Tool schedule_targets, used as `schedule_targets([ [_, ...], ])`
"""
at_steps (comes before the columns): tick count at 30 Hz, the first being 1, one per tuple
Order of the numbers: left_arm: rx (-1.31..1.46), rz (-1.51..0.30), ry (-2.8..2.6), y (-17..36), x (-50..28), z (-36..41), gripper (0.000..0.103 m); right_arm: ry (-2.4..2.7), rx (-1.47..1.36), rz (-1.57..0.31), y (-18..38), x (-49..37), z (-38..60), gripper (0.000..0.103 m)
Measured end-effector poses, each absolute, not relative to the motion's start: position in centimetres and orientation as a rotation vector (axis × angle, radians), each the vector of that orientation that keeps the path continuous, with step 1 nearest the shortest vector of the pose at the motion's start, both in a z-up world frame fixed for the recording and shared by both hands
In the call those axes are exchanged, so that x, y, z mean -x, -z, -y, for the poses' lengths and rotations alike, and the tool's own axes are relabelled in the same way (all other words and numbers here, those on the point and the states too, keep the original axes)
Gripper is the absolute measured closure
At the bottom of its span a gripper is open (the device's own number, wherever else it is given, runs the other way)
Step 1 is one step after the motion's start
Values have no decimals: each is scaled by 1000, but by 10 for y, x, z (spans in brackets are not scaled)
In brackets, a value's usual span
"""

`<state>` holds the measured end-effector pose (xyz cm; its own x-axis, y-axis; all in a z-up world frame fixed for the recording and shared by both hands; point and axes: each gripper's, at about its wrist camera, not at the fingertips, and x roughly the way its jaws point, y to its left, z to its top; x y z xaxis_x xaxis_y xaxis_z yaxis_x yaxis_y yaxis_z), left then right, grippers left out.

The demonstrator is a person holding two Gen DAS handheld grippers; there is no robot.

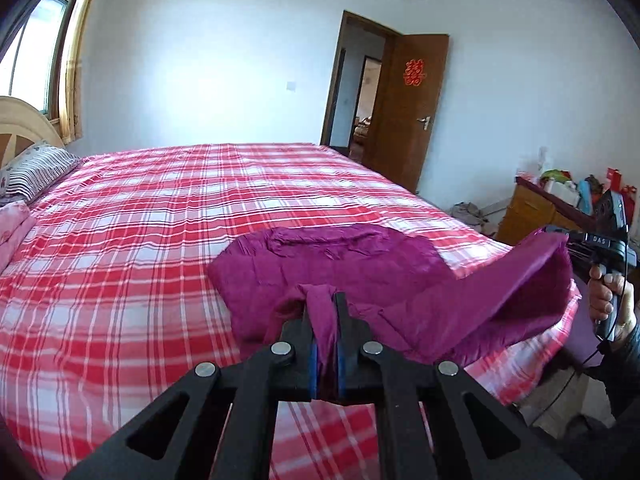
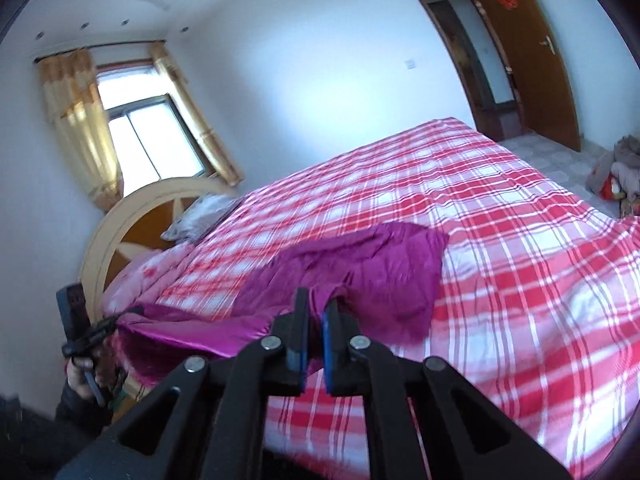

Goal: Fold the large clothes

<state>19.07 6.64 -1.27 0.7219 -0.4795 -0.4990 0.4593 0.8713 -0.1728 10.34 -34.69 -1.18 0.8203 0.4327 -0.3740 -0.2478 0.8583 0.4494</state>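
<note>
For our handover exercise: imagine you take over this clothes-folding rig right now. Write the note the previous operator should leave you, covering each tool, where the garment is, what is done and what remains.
Left tool: shut on a bunched edge of the purple garment, lifted off the bed.
Right tool: shut on another edge of the same garment, also raised.
Garment: its far part lies on the red plaid bedsheet, near the foot-side edge; the near edge hangs between the two tools.
Done: both edges gripped and picked up.
Left: carry the held edge over the far part to make the fold, lay it flat, release, then finish any further folds.
</note>
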Motion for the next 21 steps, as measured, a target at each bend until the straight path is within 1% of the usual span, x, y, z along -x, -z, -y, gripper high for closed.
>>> schedule_targets([
  [3,42,-603,507,22,-233,-60,97,-333,-406,-506,14,-149,348,96],
  [5,63,-622,478,31,-268,-58,93,-306,-419,-528,19,-184,350,96],
  [9,126,-669,424,42,-322,-60,89,-226,-428,-567,31,-244,357,96],
  [12,224,-677,410,38,-347,-67,87,-173,-438,-609,45,-286,363,96],
  [13,246,-673,406,35,-353,-67,84,-158,-443,-627,51,-299,364,96],
  [15,239,-650,381,26,-359,-61,74,-124,-449,-659,63,-323,367,96],
  [16,207,-622,337,21,-360,-57,54,-111,-454,-669,67,-330,368,96],
  [17,171,-591,282,17,-360,-53,23,-94,-460,-683,74,-342,371,96],
  [18,140,-558,229,13,-358,-50,11,-83,-463,-691,78,-349,373,96],
  [19,124,-518,195,11,-355,-48,7,-65,-463,-698,83,-355,374,96],
  [21,103,-492,181,12,-353,-40,7,-52,-462,-721,92,-369,375,96],
])
